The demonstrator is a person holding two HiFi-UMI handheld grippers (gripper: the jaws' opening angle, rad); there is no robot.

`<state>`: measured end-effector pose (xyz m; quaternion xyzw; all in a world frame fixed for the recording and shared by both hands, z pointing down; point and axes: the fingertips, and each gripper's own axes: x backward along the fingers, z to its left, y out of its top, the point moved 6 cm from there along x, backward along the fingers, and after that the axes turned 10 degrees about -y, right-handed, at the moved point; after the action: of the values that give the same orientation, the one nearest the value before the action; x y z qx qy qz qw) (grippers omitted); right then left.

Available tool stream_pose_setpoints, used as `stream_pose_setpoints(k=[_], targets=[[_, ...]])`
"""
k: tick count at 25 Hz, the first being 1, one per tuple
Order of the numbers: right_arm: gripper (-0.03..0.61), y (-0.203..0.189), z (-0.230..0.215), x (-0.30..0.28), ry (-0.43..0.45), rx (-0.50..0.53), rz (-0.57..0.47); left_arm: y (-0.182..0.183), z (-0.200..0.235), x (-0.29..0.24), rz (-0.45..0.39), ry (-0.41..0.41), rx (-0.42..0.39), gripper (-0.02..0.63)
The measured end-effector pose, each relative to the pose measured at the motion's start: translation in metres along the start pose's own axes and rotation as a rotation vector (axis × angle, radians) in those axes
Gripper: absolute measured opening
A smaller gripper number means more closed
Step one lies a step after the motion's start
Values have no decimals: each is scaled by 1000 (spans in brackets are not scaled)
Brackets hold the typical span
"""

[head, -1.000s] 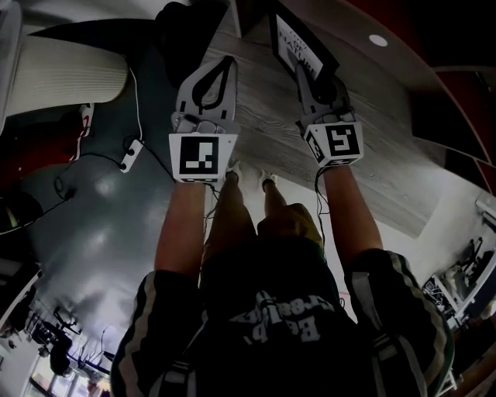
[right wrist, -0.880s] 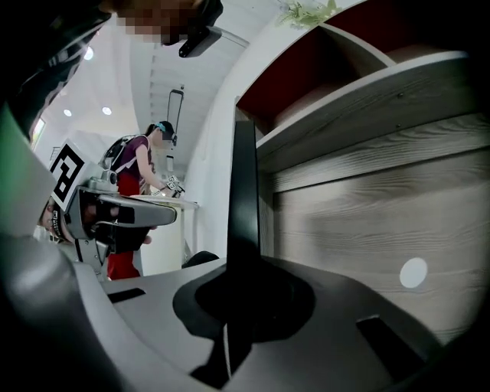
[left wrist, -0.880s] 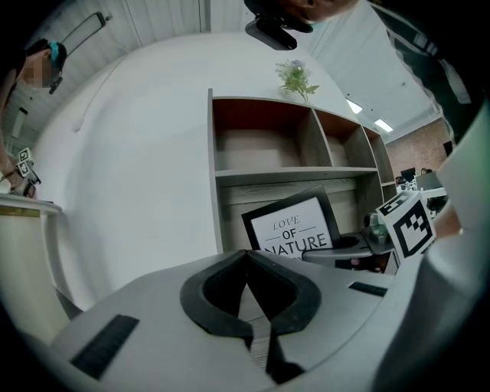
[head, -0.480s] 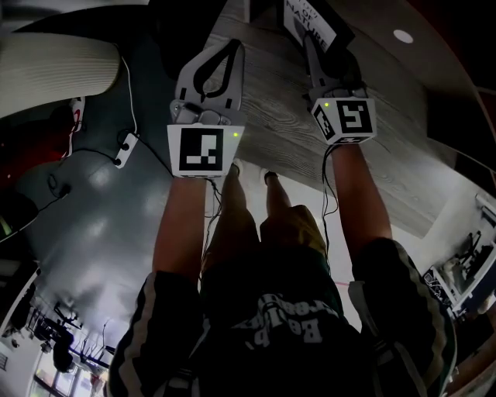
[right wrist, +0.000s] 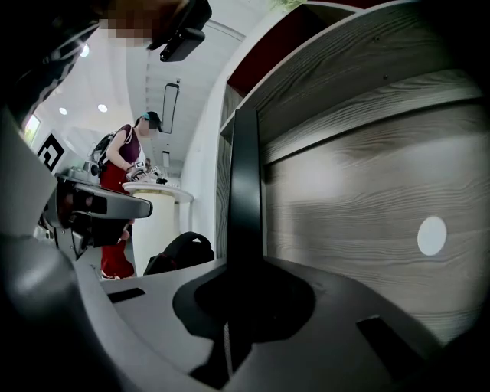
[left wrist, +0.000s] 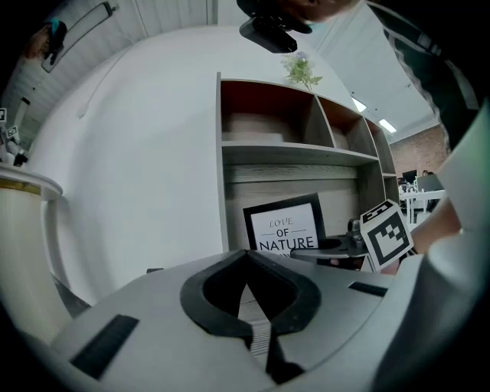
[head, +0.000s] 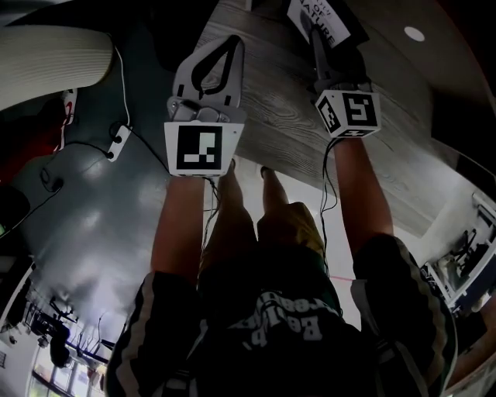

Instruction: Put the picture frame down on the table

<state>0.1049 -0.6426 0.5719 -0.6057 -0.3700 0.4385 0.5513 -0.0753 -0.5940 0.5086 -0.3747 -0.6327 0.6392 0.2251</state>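
Grey wood-grain table [head: 271, 116] backed onto a shelf unit [left wrist: 298, 157]; grey floor [head: 93, 217] lay beyond its left edge. Picture frame [head: 314, 17] stood upright toward the far edge, pinched at its side by the right gripper [head: 318, 40]; base contact undetermined. Left gripper [head: 231, 43], fingers pressed together, hovered over the near left corner, both forearms extended.

The head view looks steeply down past the person's arms onto the table [head: 263, 101] and the floor [head: 101, 209]. The left gripper [left wrist: 246, 256] view faces level toward the shelf unit [left wrist: 298, 145] from a little way off. The right gripper [right wrist: 244, 260] view sits close against the picture frame [right wrist: 246, 176], seeing it edge-on. All three views share that frame
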Motion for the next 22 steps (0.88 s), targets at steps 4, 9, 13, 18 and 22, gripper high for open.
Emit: stream_pose_setpoints(k=[4,9,13,18,22], targets=[[38,-9,3,4,2,14,21,-2,-1,0,-2,-5,-3,18],[38,-13,0,3,10,8,29,-7,-5,0,0,-6,7,18],[40,-11,-1,2,50,23,40,-10,-7,-1,21,-3,1,18],[189,-7,-2,6,77,-12,28,-8,-8,-4,14,6,7,18],[213,-11,1,13,87,4,44,-4,-13,-5,10,7,9,18]])
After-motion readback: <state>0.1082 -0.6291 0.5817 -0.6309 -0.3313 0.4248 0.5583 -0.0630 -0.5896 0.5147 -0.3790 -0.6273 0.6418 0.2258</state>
